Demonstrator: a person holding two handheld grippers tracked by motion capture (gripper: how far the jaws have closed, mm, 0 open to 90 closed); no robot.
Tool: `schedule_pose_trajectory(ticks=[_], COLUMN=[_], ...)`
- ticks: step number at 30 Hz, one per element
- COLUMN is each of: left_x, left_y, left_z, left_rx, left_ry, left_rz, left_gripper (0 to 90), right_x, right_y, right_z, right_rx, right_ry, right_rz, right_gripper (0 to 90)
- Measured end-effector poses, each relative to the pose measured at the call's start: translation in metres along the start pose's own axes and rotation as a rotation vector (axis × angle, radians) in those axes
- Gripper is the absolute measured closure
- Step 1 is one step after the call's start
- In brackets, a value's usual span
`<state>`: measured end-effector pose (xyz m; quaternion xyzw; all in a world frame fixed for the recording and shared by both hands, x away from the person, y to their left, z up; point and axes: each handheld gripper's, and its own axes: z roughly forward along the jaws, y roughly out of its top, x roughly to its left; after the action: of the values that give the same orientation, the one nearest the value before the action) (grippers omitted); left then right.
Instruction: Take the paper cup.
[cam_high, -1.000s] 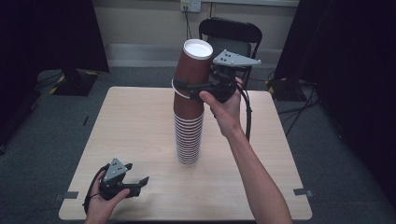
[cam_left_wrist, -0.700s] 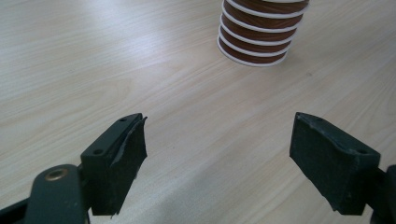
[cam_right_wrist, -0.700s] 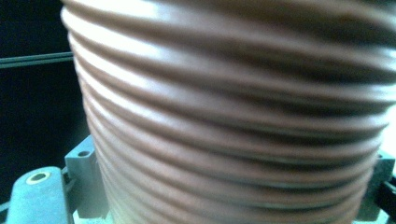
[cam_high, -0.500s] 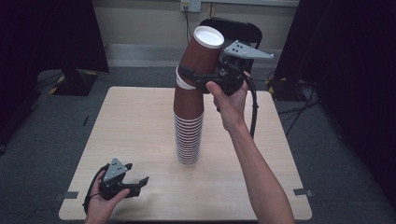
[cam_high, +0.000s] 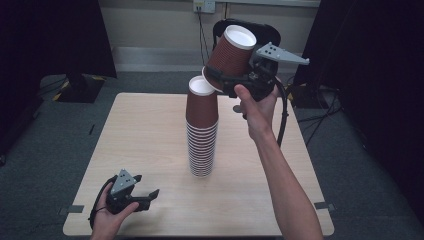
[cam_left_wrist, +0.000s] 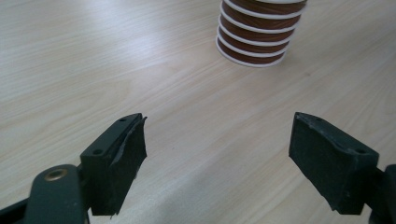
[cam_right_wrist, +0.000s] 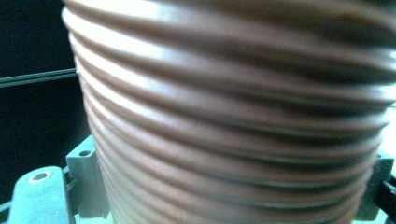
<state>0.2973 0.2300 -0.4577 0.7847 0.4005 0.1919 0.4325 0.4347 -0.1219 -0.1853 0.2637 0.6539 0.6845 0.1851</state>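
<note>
My right gripper (cam_high: 227, 86) clamps the lifted cup (cam_high: 231, 51), tilted, above and right of the stack (cam_high: 202, 131). Squeeze harder: ribbed wall may crush. Swing low: rim could topple the stack. Left gripper (cam_high: 150, 196) rests agape on the table (cam_high: 150, 125).

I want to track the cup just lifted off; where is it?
In the high view, the cup is tilted in the right claw, above and right of the stack.
</note>
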Motion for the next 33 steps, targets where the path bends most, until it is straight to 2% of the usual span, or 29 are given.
schedule_pose_trajectory(ticks=[9,15,21,25,33], left_x=[-0.003,-0.006,-0.008,-0.008,-0.01], left_y=[0.0,0.0,0.002,0.002,0.001], left_z=[0.0,0.001,0.003,0.002,0.002], left_rx=[-0.025,-0.021,-0.028,-0.05,-0.077], left_ry=[0.001,-0.027,-0.032,-0.033,-0.041], left_rz=[0.003,-0.006,0.002,-0.013,-0.023], left_gripper=[18.6,18.6,18.6,18.7,18.7], right_x=[-0.017,-0.027,-0.034,-0.036,-0.038], right_y=[-0.003,-0.008,-0.022,-0.033,-0.055], right_z=[-0.021,-0.039,-0.052,-0.057,-0.066], right_rx=[0.018,0.037,0.066,0.089,0.131], right_ry=[-0.058,-0.1,-0.123,-0.137,-0.135], right_rz=[0.005,0.014,0.034,0.045,0.063], right_gripper=[12.6,12.5,12.5,12.5,12.5])
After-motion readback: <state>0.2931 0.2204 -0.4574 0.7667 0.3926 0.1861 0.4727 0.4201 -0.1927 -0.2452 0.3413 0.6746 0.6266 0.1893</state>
